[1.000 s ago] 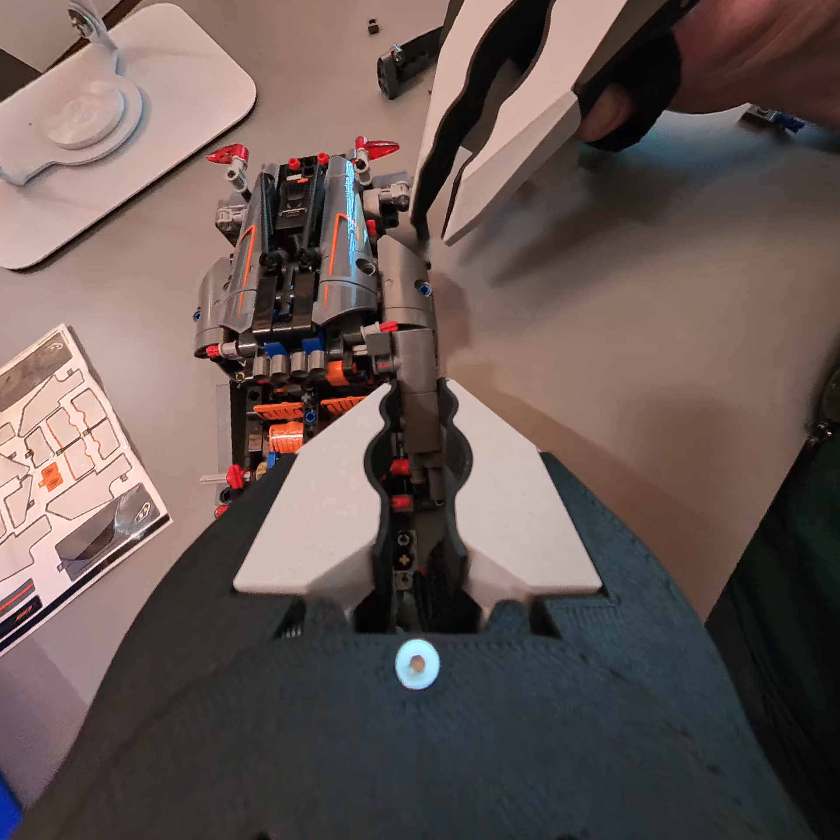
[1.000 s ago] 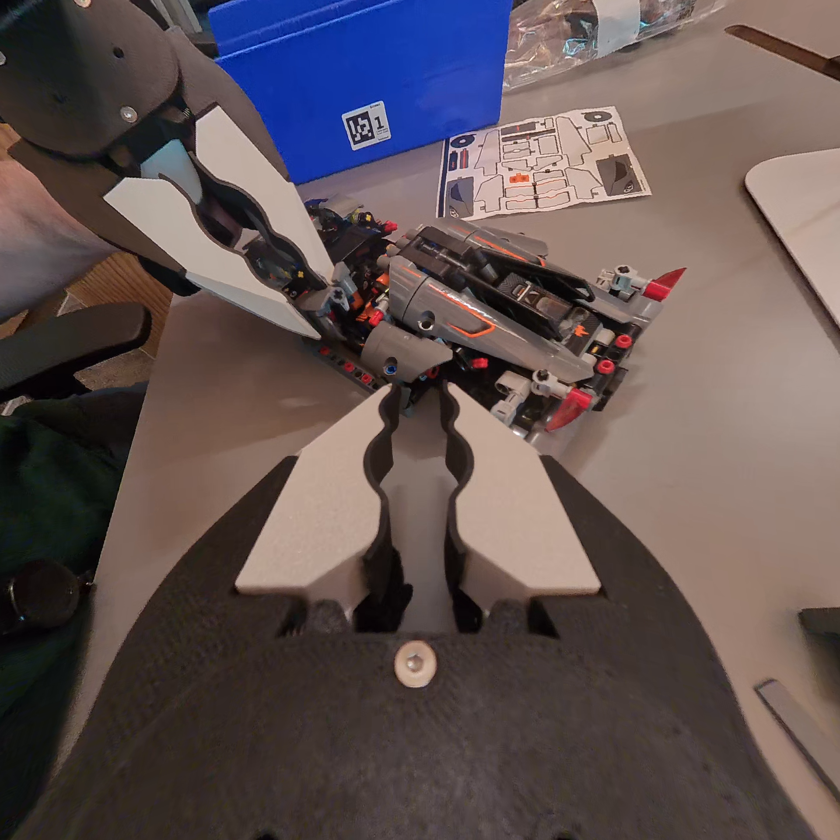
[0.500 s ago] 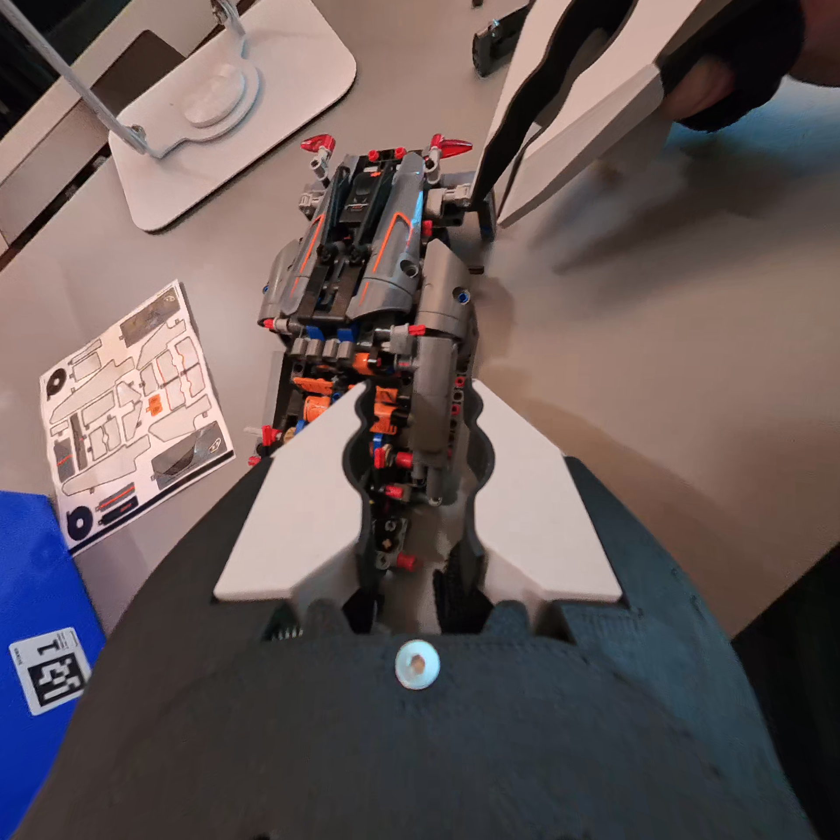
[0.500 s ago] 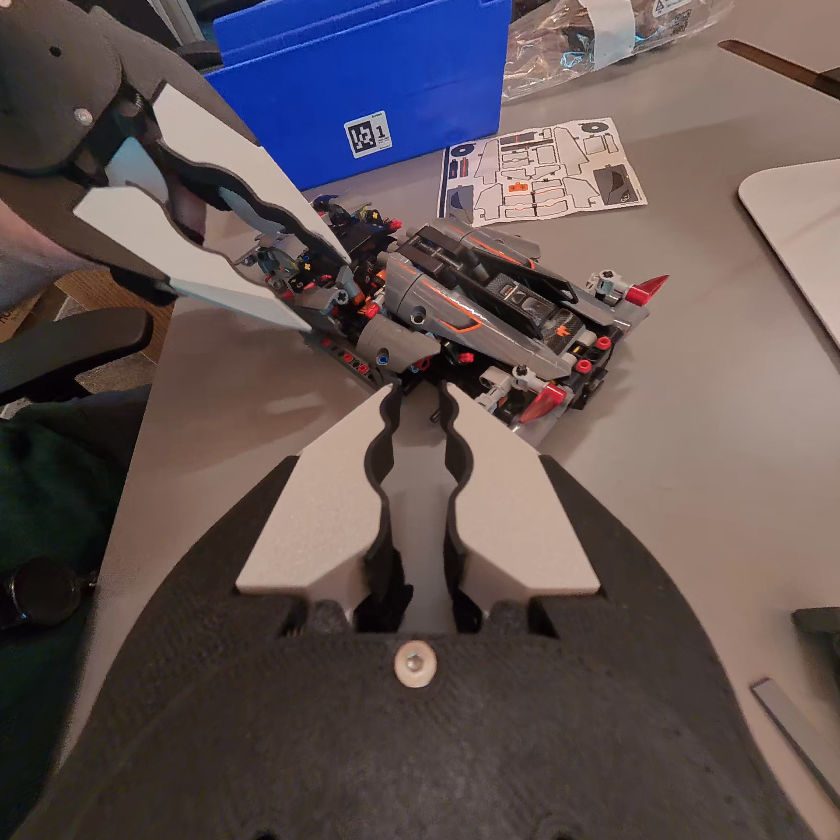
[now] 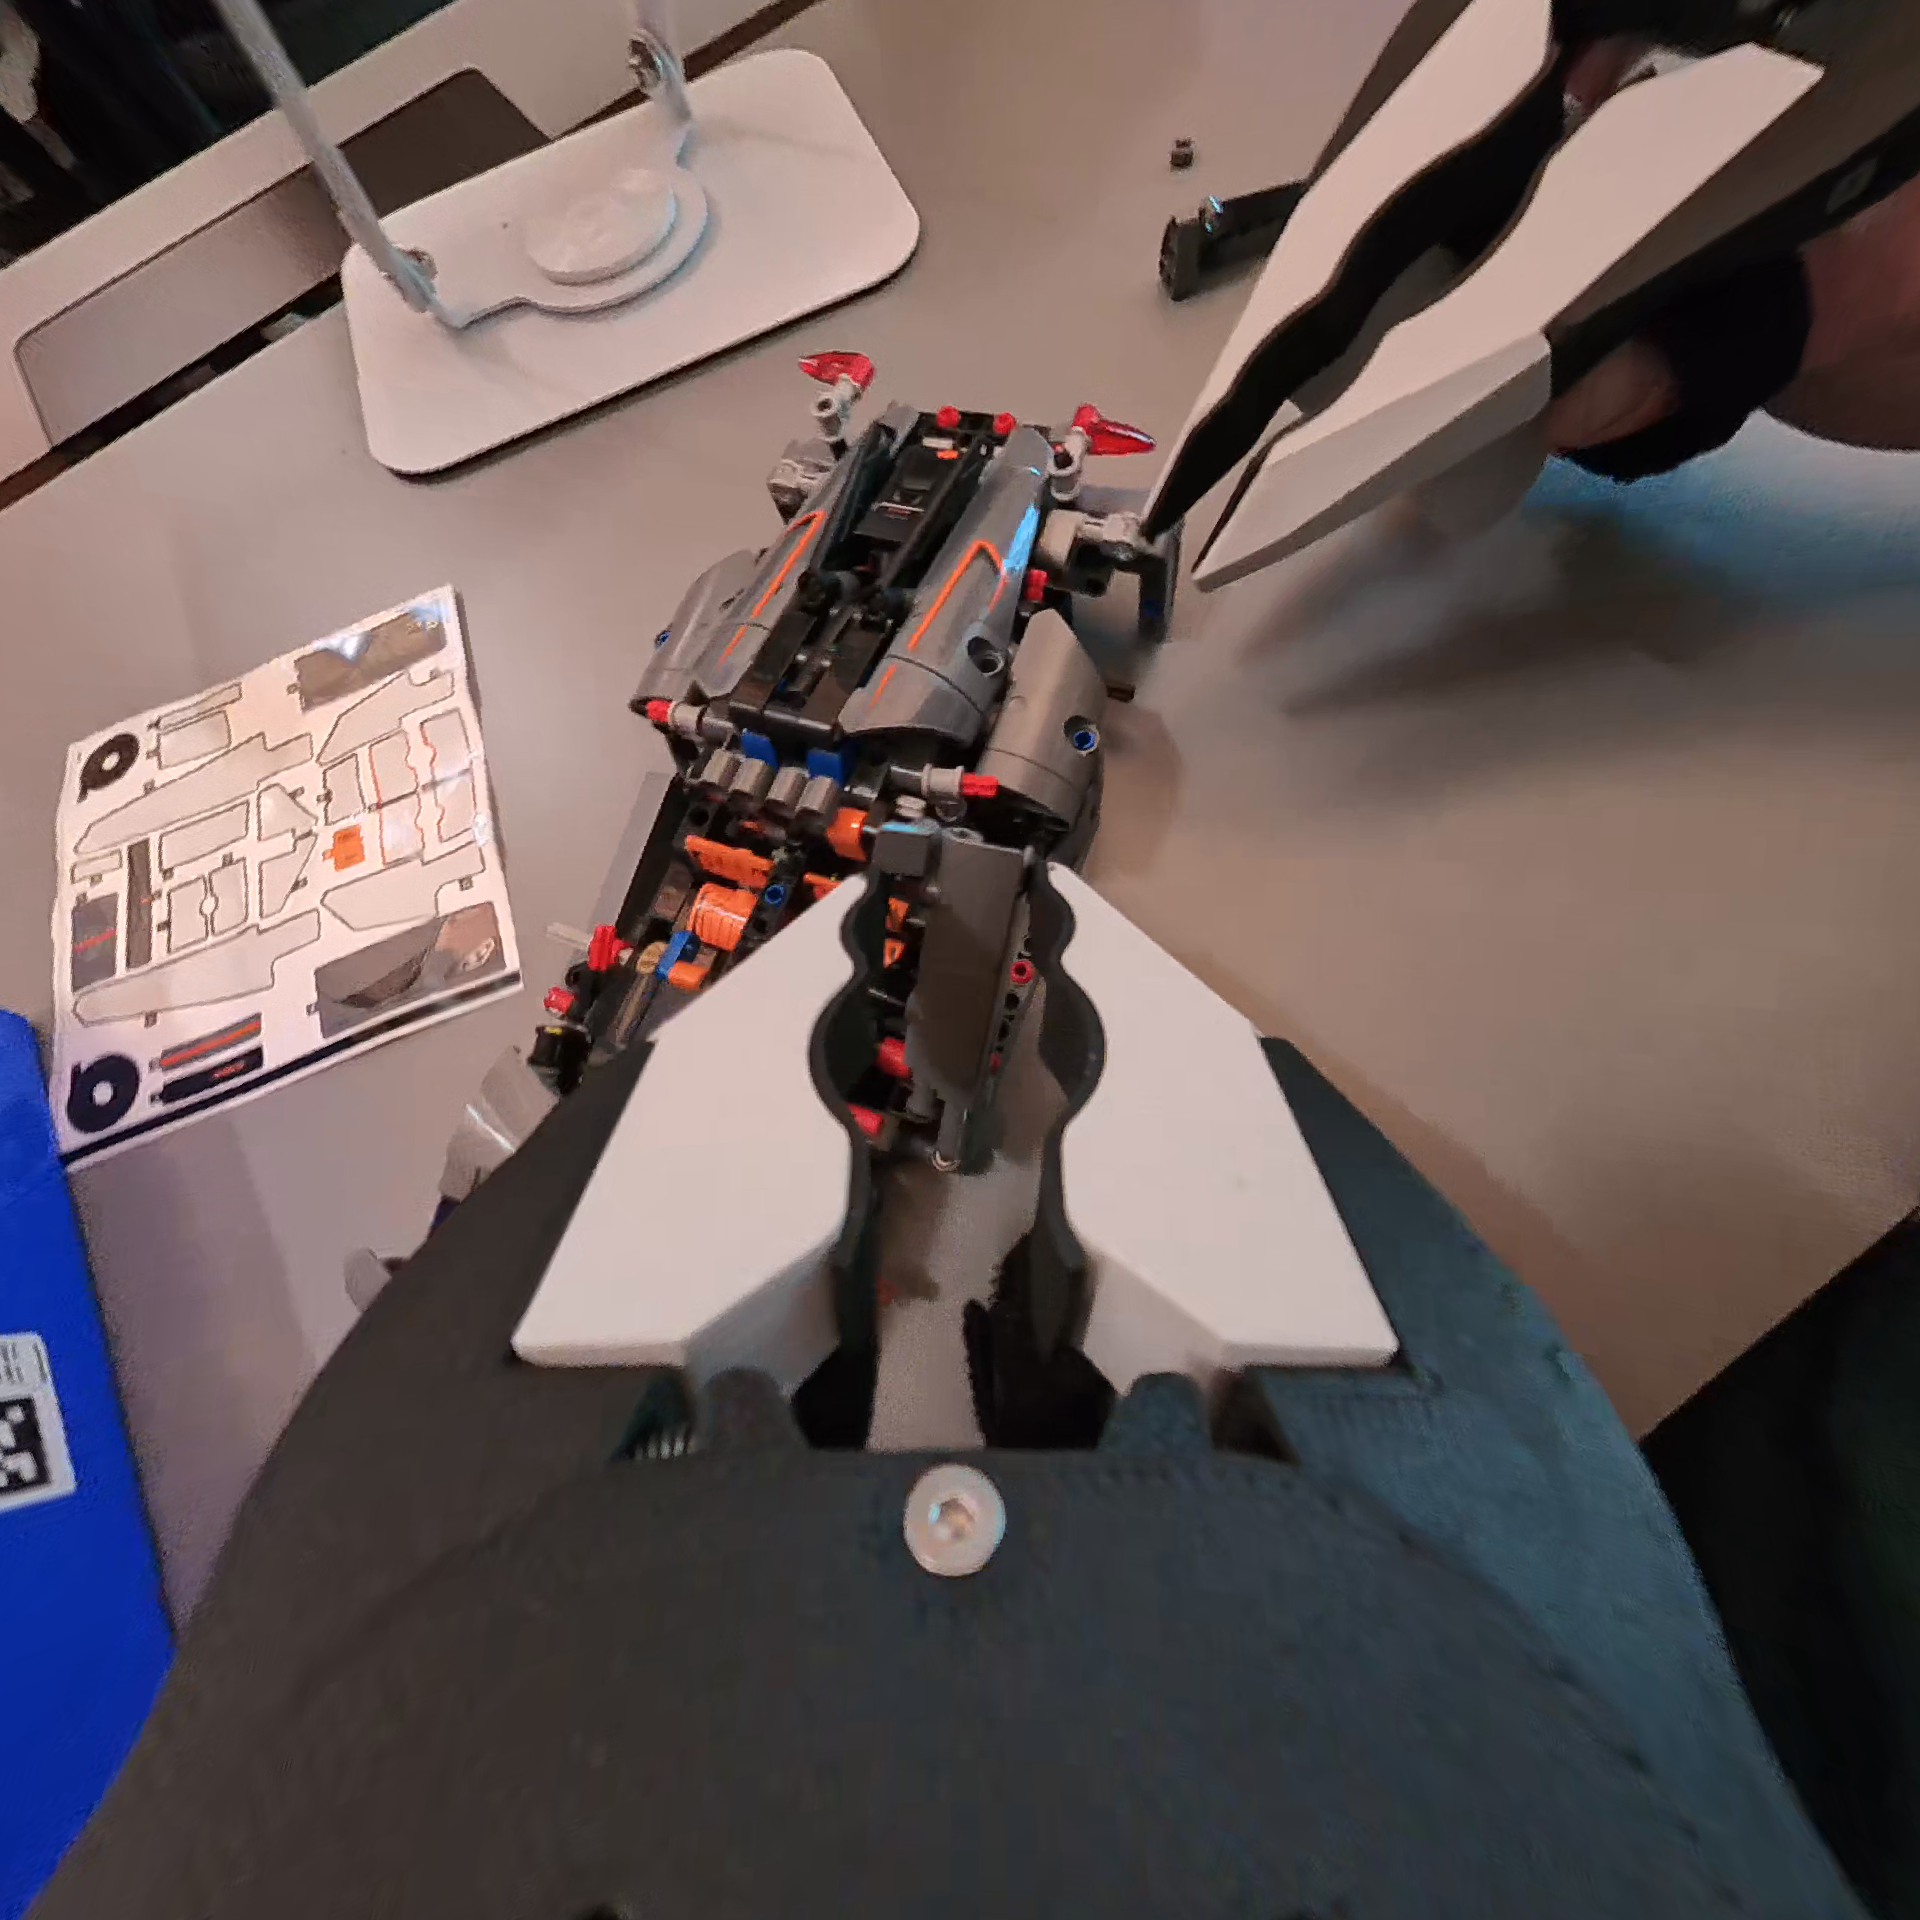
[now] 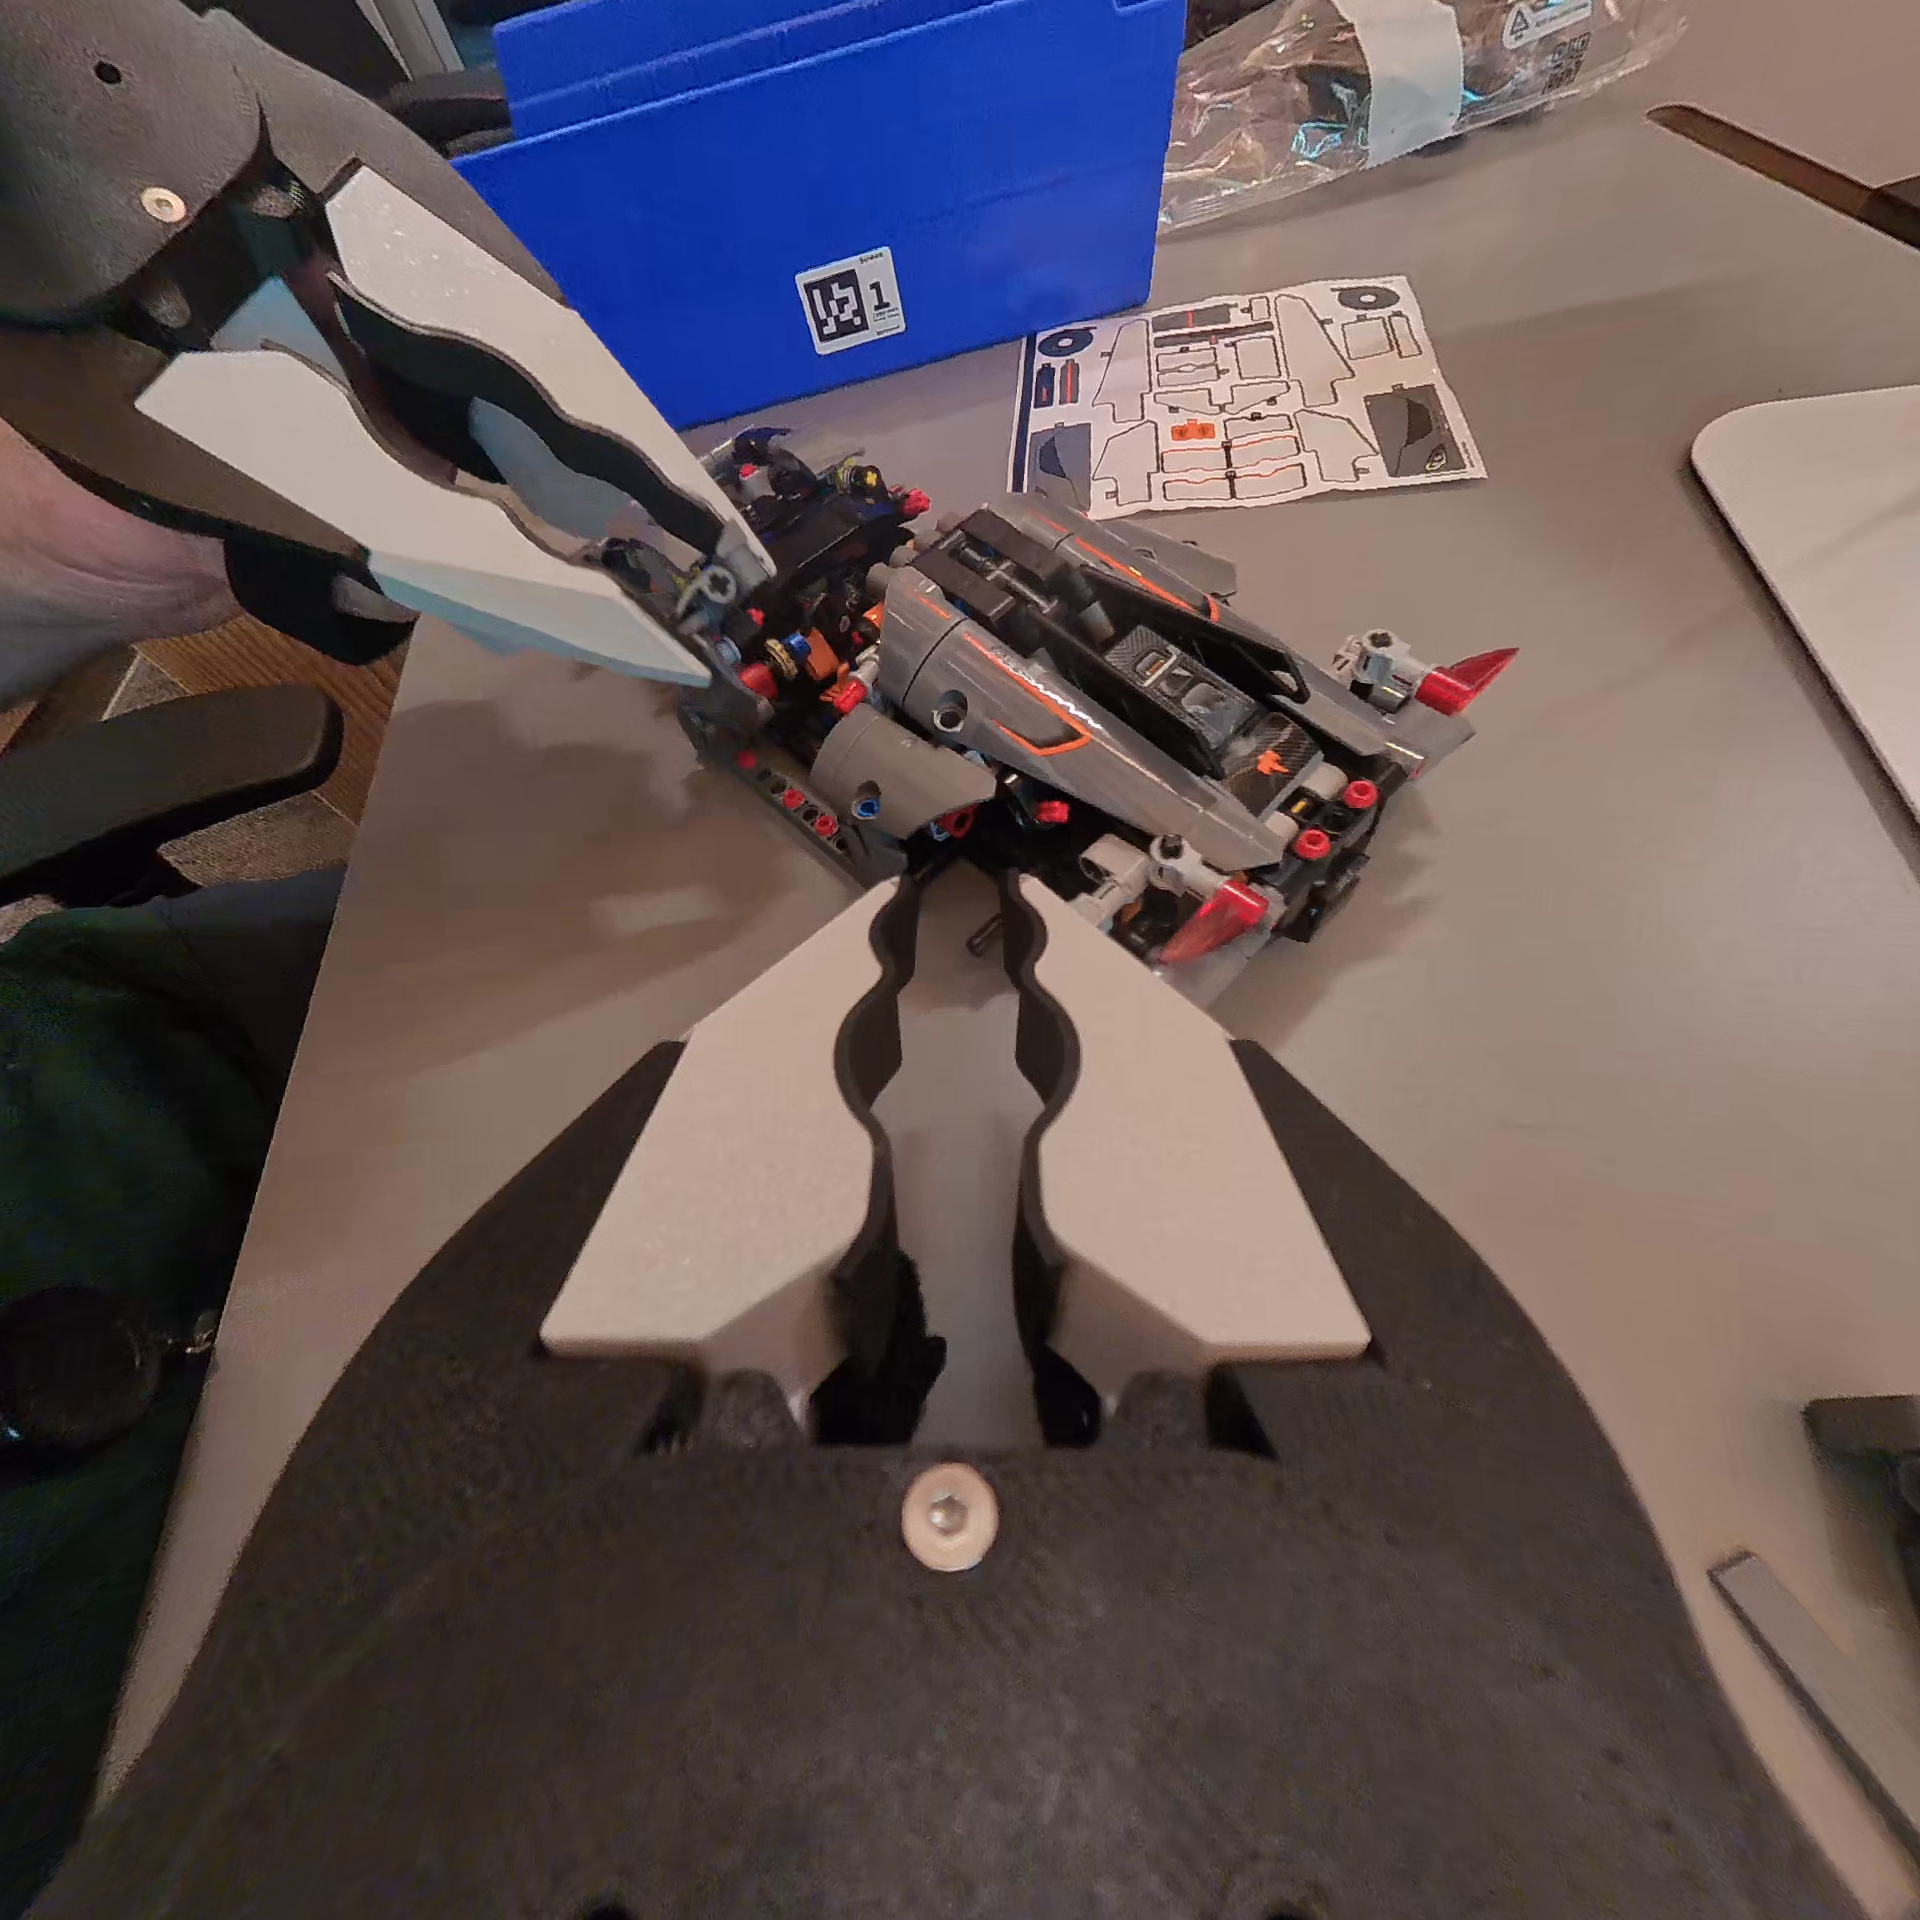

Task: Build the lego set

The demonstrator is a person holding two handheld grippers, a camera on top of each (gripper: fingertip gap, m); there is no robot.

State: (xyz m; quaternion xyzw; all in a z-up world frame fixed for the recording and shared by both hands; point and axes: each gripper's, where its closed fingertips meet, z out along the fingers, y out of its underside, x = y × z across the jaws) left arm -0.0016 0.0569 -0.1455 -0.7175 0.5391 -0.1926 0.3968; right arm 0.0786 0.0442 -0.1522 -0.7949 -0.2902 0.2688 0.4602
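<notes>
On the grey bench [image 6: 1558, 1039] the lego car [image 6: 1091, 707] lies between both claws. The left claw [image 5: 951, 904] grips a dark grey panel at the car's near end, its jaws closed around it; the right wrist view shows the same grasp from the side. Only the left wrist view shows the white stand base [image 5: 623, 260] beyond the car. The sticker sheet [image 6: 1242, 395] and blue bin [image 6: 831, 187] appear in both views. The right claw [image 6: 956, 894] is narrowly parted and empty, its tips just beside the car's side. Only the right wrist view shows the clear bag [image 6: 1382, 83].
</notes>
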